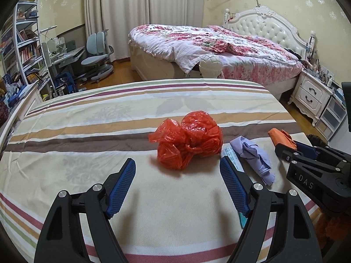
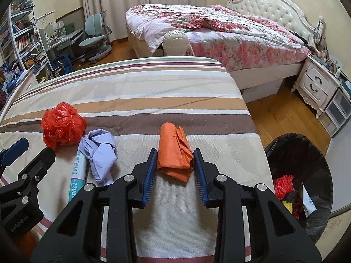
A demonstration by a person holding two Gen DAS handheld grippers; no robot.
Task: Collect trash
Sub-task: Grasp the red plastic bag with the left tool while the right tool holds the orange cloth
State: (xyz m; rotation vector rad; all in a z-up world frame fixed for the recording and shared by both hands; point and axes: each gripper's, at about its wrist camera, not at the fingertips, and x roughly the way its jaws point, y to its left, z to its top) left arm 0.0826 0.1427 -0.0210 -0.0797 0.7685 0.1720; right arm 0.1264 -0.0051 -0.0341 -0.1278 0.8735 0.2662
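Orange folded paper [image 2: 174,153] pinched between right gripper [image 2: 175,160] jaws; left gripper [image 1: 177,171] jaws wide, empty, before red bag [image 1: 188,140].

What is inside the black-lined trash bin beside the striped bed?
In the trash bin, a red stringy bundle, something yellow and a white paper packet show. Anything deeper is hidden by the dark liner and the bin's rim.

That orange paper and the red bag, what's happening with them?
A person is clearing trash off the striped bed. The right claw is shut on the folded orange paper. The left claw is open in front of the red bag, not touching it. The bin waits beside the bed.
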